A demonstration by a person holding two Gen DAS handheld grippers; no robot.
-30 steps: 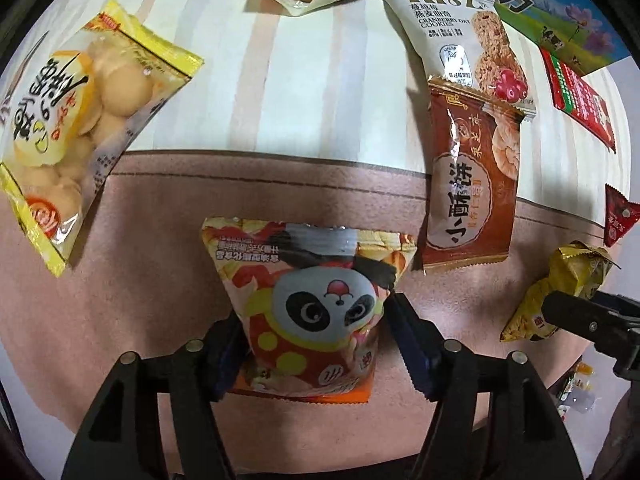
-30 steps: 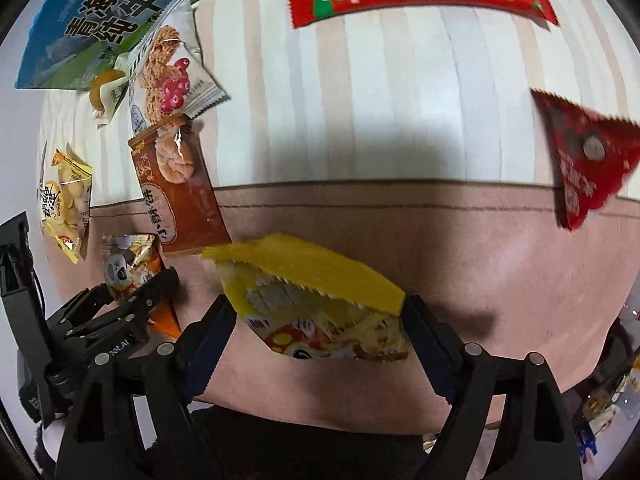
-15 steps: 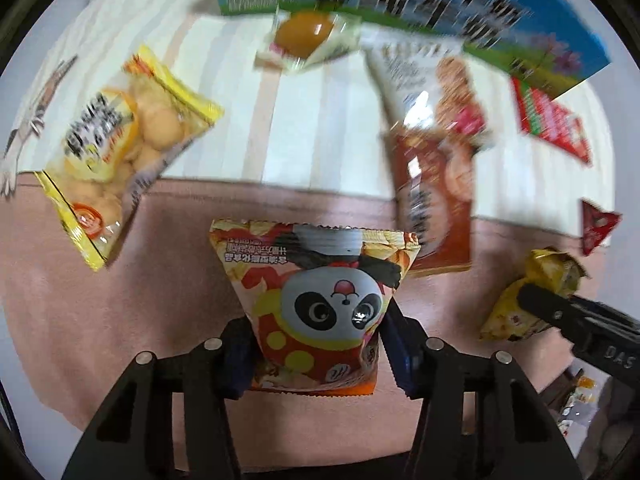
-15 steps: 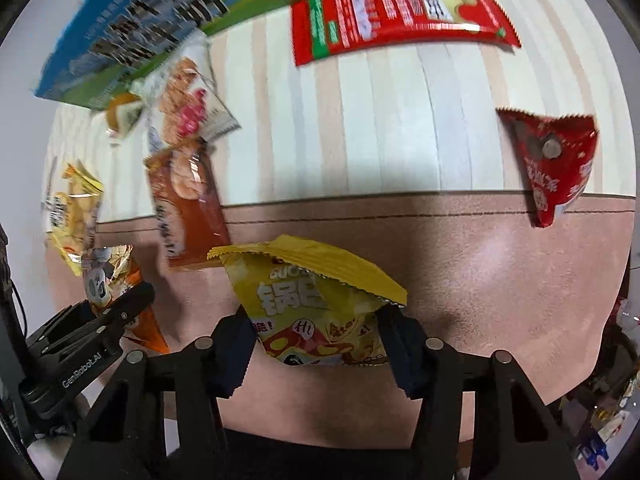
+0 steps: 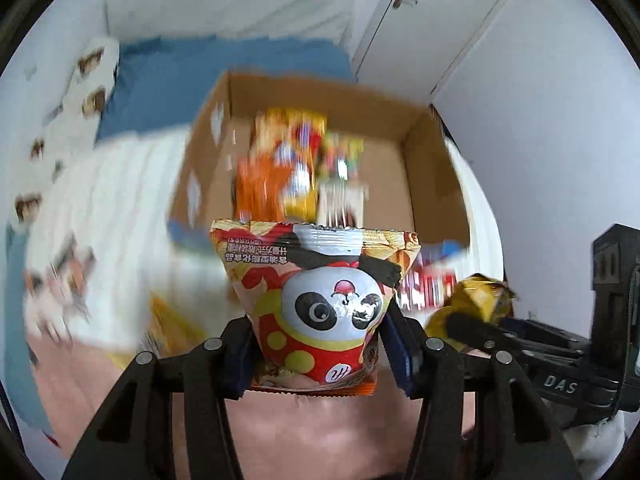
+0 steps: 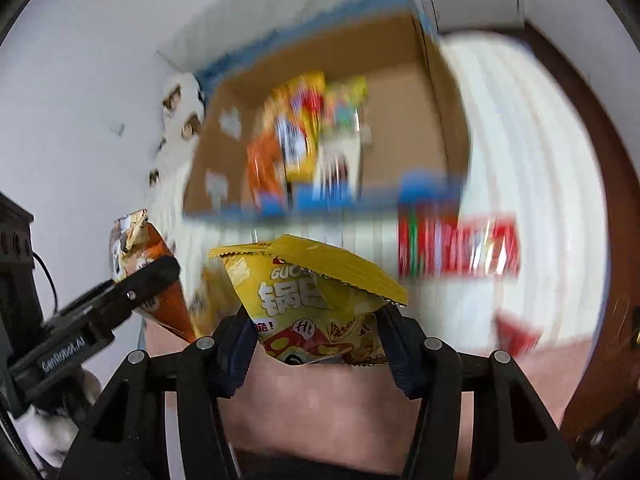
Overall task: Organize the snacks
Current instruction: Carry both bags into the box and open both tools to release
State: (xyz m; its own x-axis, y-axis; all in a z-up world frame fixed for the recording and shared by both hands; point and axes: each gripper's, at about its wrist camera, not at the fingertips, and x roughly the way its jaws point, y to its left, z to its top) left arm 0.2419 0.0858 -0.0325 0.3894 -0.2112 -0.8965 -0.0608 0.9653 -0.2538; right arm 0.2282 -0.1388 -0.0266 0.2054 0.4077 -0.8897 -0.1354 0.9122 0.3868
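Observation:
My left gripper [image 5: 318,354] is shut on a panda snack bag [image 5: 324,304] and holds it up in the air, facing an open cardboard box [image 5: 430,184]. My right gripper [image 6: 316,346] is shut on a yellow chip bag [image 6: 316,300], also lifted, facing the same cardboard box [image 6: 436,92]. The box holds several blurred snack packs [image 5: 288,176]. In the right wrist view the left gripper [image 6: 132,280] with the panda bag [image 6: 138,248] is at the left. In the left wrist view the yellow bag [image 5: 476,300] is at the right.
The box stands on a striped white and pink bedcover [image 5: 120,208]. A red snack pack [image 6: 456,244] lies in front of the box, another red pack [image 6: 516,334] nearer. White walls and a closet door [image 5: 420,20] are behind. A blue pillow [image 5: 200,64] lies beyond the box.
Both grippers have lifted their bags off the bed and tilted up from the bedcover towards the cardboard box. The view is motion-blurred.

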